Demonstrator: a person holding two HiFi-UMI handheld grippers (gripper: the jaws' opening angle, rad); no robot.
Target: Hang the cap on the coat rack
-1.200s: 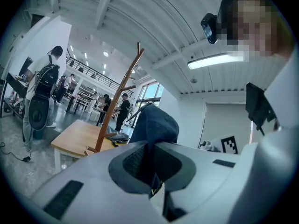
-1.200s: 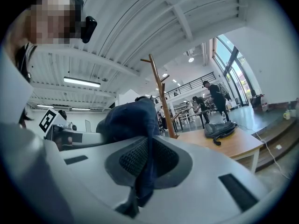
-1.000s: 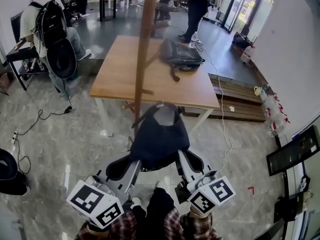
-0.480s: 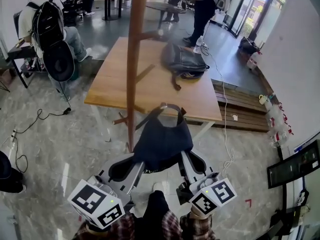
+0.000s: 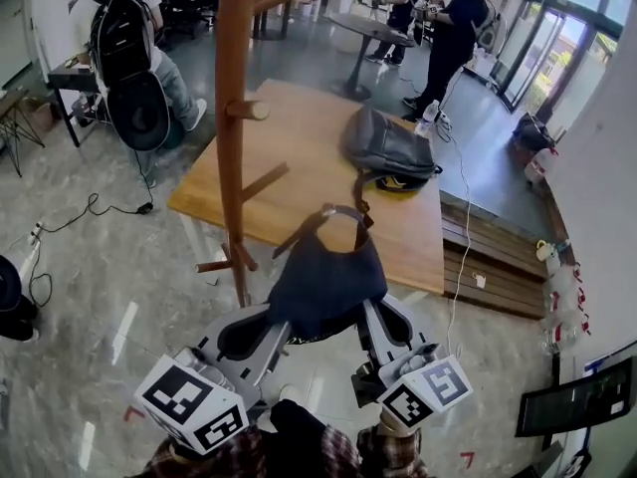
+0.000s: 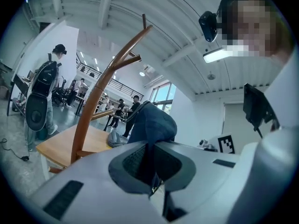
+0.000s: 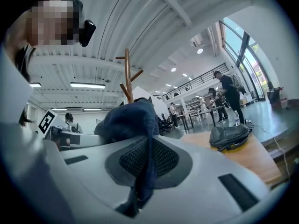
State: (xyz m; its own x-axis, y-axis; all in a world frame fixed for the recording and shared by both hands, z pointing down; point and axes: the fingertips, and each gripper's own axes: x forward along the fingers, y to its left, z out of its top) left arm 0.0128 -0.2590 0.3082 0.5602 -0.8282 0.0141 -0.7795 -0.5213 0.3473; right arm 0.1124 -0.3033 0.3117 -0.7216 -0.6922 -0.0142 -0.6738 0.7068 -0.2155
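Cap [image 5: 323,279] gripped by L claw [image 5: 274,319] and R claw [image 5: 366,317]; not yet on coat rack [image 5: 235,137].
Both claws clenched on the dark blue cap's edge, one per side; fabric pinched betw. pads in each gripper view. Cap in mid-air, strap end away from person. Rack's wooden pole just left of cap, apart from it. Worktop [image 5: 299,167] w/ grey backpack [image 5: 388,149] behind.

Wooden table [image 5: 309,127] at centre top, grey backpack [image 5: 388,147] lying on its right part. Grey marbled floor [image 5: 109,287] all around. Coat rack [image 5: 232,167] standing on the floor at the table's near left corner. Black cable [image 5: 95,207] trailing at left. Low wooden step [image 5: 498,272] at right.
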